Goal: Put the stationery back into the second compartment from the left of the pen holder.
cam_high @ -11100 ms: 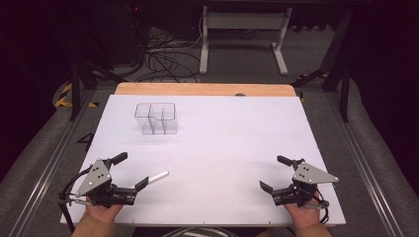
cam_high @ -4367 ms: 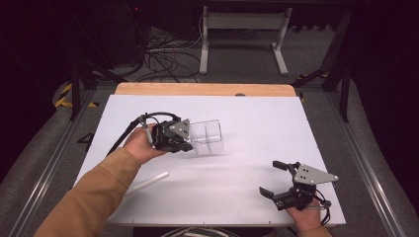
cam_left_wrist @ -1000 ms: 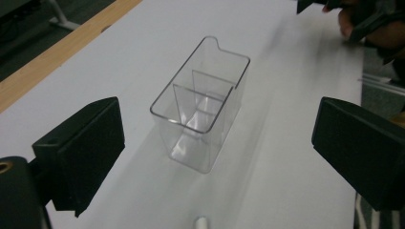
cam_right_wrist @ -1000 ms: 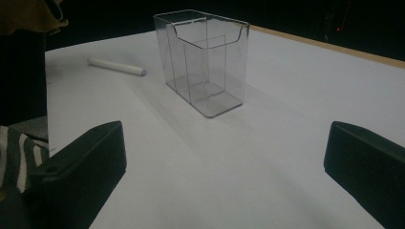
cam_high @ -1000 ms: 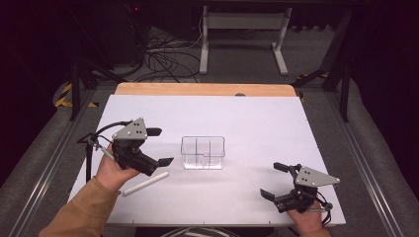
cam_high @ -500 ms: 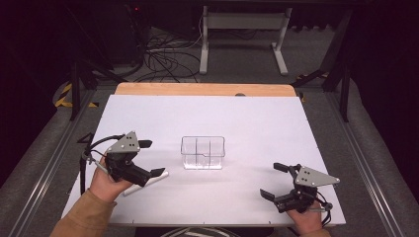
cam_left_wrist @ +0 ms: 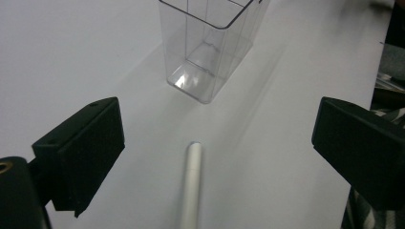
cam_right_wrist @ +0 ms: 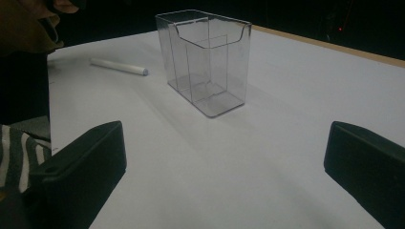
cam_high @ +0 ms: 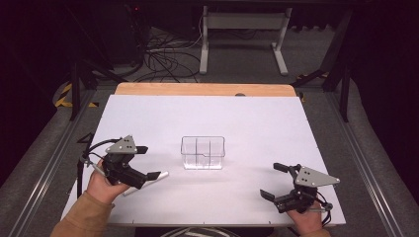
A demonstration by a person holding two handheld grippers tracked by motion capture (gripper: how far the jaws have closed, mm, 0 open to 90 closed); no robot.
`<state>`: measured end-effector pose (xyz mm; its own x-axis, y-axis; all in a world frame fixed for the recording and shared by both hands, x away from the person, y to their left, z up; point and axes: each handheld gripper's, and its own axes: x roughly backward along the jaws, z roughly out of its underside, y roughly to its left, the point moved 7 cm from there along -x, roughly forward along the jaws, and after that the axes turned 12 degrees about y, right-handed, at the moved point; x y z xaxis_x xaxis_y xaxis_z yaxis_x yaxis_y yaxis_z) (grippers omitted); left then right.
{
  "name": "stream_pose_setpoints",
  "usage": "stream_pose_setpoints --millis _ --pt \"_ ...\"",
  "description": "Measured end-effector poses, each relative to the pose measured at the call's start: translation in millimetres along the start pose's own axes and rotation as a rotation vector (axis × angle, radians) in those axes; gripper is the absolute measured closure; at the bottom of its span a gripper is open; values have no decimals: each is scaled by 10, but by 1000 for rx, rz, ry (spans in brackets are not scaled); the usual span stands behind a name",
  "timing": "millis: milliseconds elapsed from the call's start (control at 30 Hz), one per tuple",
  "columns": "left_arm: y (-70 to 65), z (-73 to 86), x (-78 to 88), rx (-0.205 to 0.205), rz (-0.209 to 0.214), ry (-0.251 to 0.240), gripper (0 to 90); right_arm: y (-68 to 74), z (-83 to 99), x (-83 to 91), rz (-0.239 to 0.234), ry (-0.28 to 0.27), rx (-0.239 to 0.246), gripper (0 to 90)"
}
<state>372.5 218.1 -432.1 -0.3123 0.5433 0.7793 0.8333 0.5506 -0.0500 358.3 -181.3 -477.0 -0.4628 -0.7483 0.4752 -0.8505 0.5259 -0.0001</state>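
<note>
High view: the left claw point(cam_high: 148, 162) hangs spread over a white pen point(cam_high: 146, 182) lying flat on the surface point(cam_high: 257, 123), poised, it seems, for a pickup; a clear box point(cam_high: 202, 152) stands upright just beyond it; the right claw point(cam_high: 271, 181) rests spread and empty, well apart. Left gripper view: the pen point(cam_left_wrist: 190, 186) lies between the wide jaws, its tip toward the box point(cam_left_wrist: 210, 43) ahead. Right gripper view: box point(cam_right_wrist: 205, 59) ahead of the parted jaws, pen point(cam_right_wrist: 119, 66) beyond, left of the box.

A black two-jaw left gripper point(cam_high: 147, 162) and right gripper point(cam_high: 274, 181) are each topped by a grey three-cornered plate behind the blocky black fingers point(cam_left_wrist: 83, 148), trailed by black cables, and a mustard sleeve point(cam_high: 81, 216) is worn.
</note>
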Motion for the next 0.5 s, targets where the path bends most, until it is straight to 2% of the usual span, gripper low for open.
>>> stream_pose_setpoints --millis 100,233,367,500 --pt "-10 10 -18 -6 9 2 70 1 1 2 -1 0 -1 11" --pt "-14 43 -53 -38 -41 47 96 3 1 1 -2 -1 0 11" --pt "-22 54 -70 -46 -48 59 122 4 1 1 -4 0 0 11" --pt "-34 77 -88 -56 -53 95 154 2 2 -1 -3 2 2 11"
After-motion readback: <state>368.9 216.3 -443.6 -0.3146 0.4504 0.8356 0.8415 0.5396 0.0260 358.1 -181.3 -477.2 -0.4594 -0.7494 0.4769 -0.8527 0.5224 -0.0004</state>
